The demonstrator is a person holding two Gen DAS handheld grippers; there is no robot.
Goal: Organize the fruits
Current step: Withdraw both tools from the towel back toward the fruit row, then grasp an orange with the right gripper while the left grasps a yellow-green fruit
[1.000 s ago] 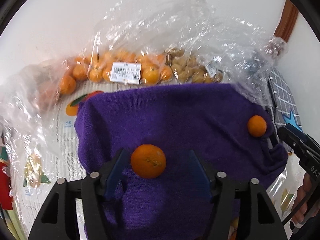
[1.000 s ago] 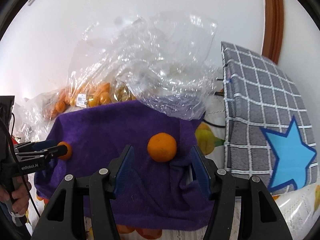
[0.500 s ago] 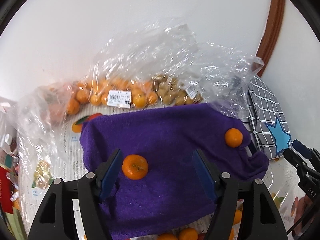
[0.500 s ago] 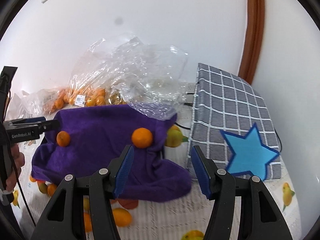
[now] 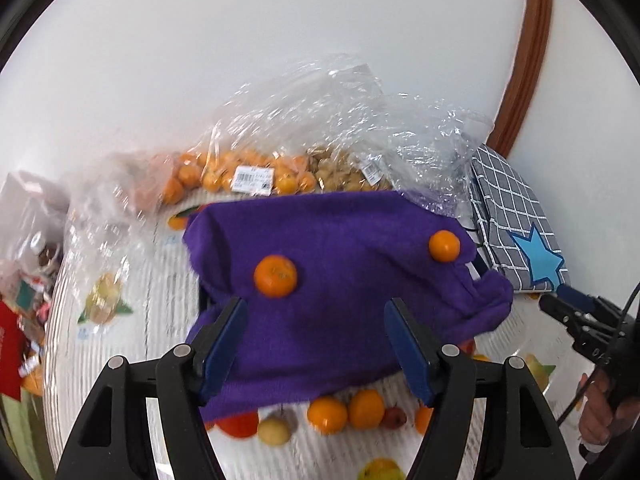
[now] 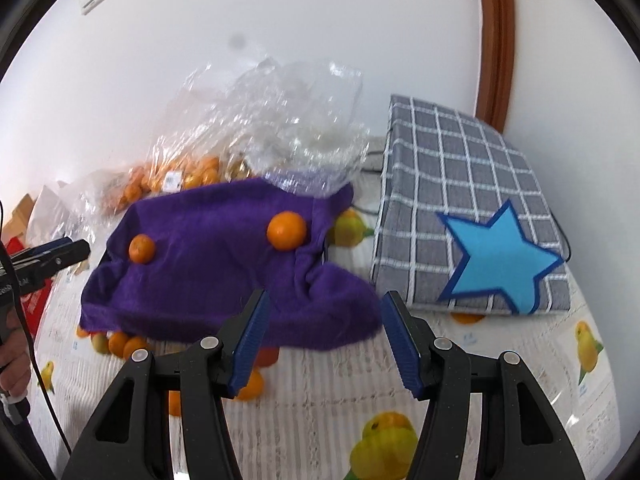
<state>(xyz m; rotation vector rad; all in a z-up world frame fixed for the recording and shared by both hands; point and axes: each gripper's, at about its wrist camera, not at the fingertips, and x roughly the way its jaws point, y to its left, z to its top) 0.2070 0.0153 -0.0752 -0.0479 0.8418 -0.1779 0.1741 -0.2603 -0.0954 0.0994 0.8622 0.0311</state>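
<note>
A: Two mandarins rest on the purple towel (image 5: 340, 280). Mandarin one (image 5: 275, 281) lies near the towel's left part in the left wrist view; mandarin two (image 5: 444, 245) lies near its right edge, well apart from the first.

B: Claw status?

A: Left claw (image 5: 316, 344): released, jaws spread, nothing between the blue pads (image 5: 224, 340). It hovers over the near part of the towel, apart from mandarin one. Right claw (image 6: 324, 336): released, jaws spread, nothing gripped. It hangs over the towel's near right corner, with mandarin two beyond it.

B: Other fruit locations?

A: Loose fruit (image 5: 344, 414) lies on the tabletop cover (image 6: 320, 400) along the towel's near edge, partly hidden under it: several orange ones, a pale yellow one, a small red one. A clear plastic bag of mandarins (image 5: 248, 176) with a white barcode label sits behind the towel against the wall. Just to its right, a second bag holds small tan items (image 5: 344, 172); their kind cannot be determined. Crumpled clear film (image 6: 288, 120) rises above both and overlaps the towel's far edge.

B: Adjacent objects?

A: A grey checked cushion with a blue star (image 6: 472, 216) lies to the right of the towel. A person's hand (image 5: 600, 416) holds the right claw's handle at the edge of the left wrist view.
</note>
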